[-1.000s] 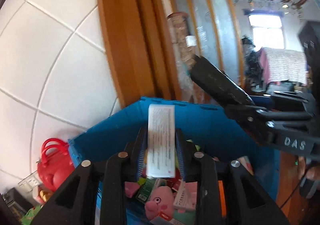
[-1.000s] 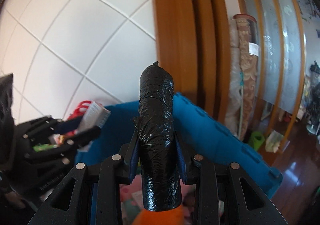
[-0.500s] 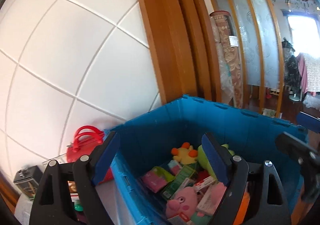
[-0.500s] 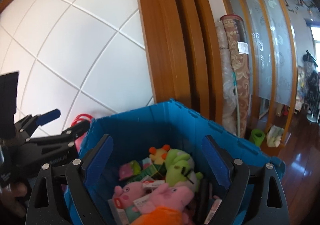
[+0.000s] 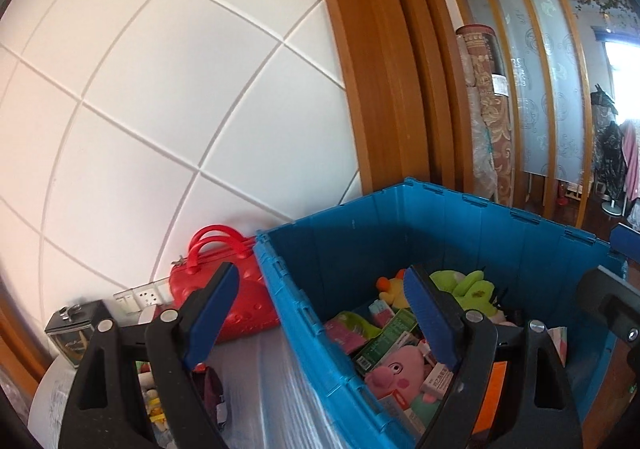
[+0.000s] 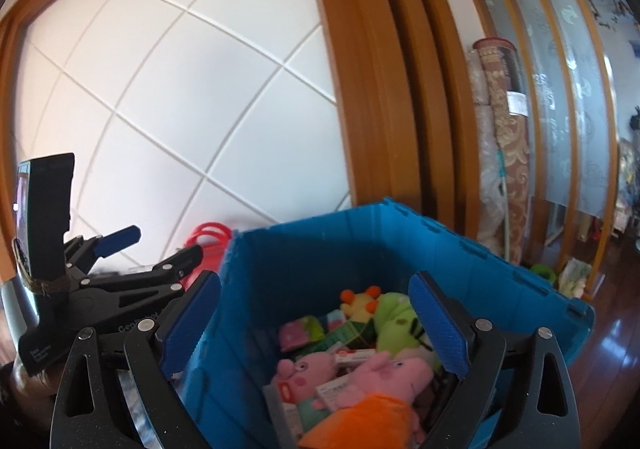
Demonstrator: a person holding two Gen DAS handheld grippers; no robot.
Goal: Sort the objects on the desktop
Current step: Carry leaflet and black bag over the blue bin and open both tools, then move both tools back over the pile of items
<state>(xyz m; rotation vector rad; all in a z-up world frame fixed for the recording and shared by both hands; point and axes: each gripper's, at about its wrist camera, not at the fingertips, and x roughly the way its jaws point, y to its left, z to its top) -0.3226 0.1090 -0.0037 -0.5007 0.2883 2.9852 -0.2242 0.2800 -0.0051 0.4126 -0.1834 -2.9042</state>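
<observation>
A blue plastic crate (image 5: 360,245) holds several toys and small boxes, among them a pink pig plush (image 5: 394,369) and a green plush (image 5: 468,287). My left gripper (image 5: 320,313) is open and empty, straddling the crate's left wall. My right gripper (image 6: 316,321) is open and empty above the crate (image 6: 304,261), over two pink pig plushes (image 6: 384,373). The left gripper also shows at the left of the right wrist view (image 6: 152,253). The white box and black wrapped roll are not clearly visible.
A red toy handbag (image 5: 224,289) stands against the white panelled wall left of the crate. A black box (image 5: 78,329) and small items (image 5: 154,405) lie on the table at the left. A wooden door frame (image 5: 384,89) and rolled rugs (image 5: 488,109) stand behind.
Both grippers have opened: the left let go of a white box and the right let go of a black wrapped roll over the crate. The left gripper has shifted left.
</observation>
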